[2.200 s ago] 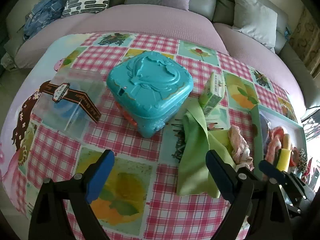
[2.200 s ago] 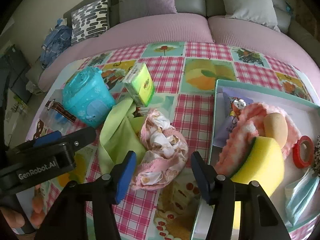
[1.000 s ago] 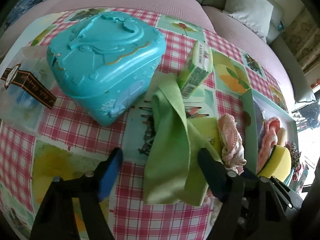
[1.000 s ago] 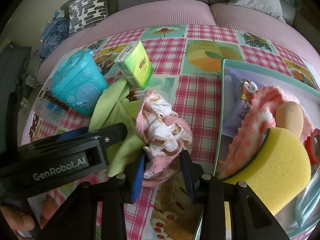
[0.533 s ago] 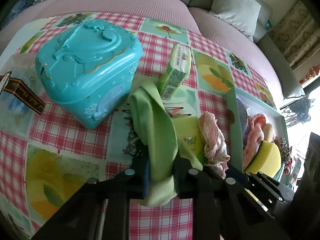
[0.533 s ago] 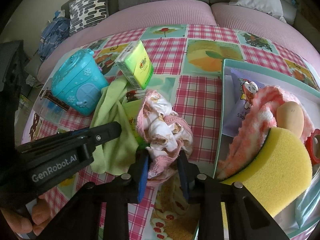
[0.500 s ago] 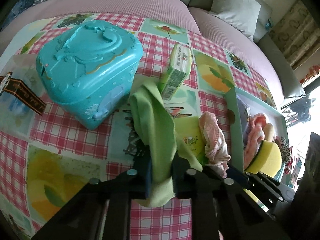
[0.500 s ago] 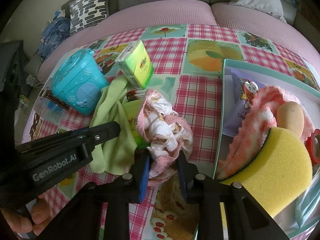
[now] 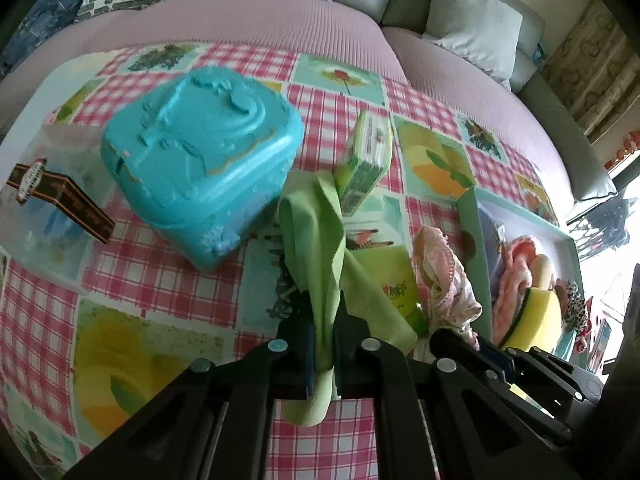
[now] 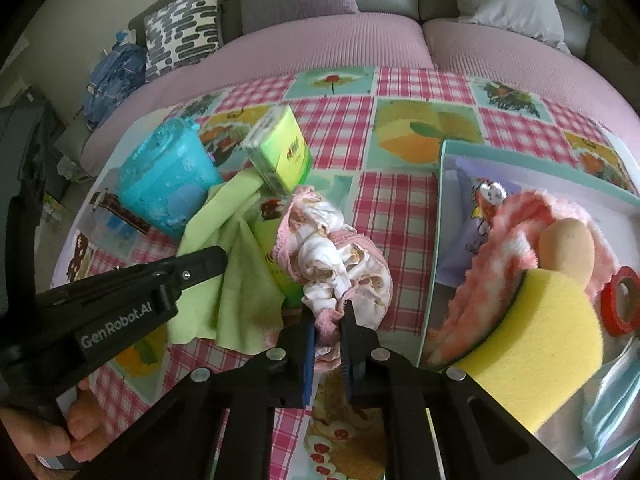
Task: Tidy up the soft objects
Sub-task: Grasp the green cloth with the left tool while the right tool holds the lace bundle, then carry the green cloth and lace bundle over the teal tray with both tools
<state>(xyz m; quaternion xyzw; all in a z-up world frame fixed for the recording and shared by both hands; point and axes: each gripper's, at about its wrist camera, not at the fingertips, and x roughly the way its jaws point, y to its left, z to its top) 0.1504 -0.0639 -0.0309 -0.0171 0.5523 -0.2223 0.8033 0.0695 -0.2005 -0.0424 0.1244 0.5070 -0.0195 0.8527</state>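
A light green cloth (image 9: 316, 248) lies draped on the checked tablecloth, and my left gripper (image 9: 323, 344) is shut on its near end. Beside it on the right sits a crumpled pink-and-white frilly cloth (image 10: 340, 256). My right gripper (image 10: 327, 336) has the lower edge of that cloth between its blue pads, which press on it while the jaws are closing. The green cloth (image 10: 236, 264) also shows in the right wrist view, partly under the left gripper's black body. A small yellow-green packet (image 9: 394, 280) lies between the two cloths.
A teal-rimmed tray (image 10: 440, 208) at the right holds a pink fuzzy cloth (image 10: 516, 216), a yellow sponge (image 10: 548, 340), an egg-shaped thing and red tape. A teal toy case (image 9: 196, 160) and a green tissue pack (image 9: 364, 160) stand behind the cloths. Sofa cushions lie beyond.
Both grippers came down from open to closed: the left onto the green cloth, the right onto the pink frilly cloth. The green cloth's near end is now bunched between the left pads.
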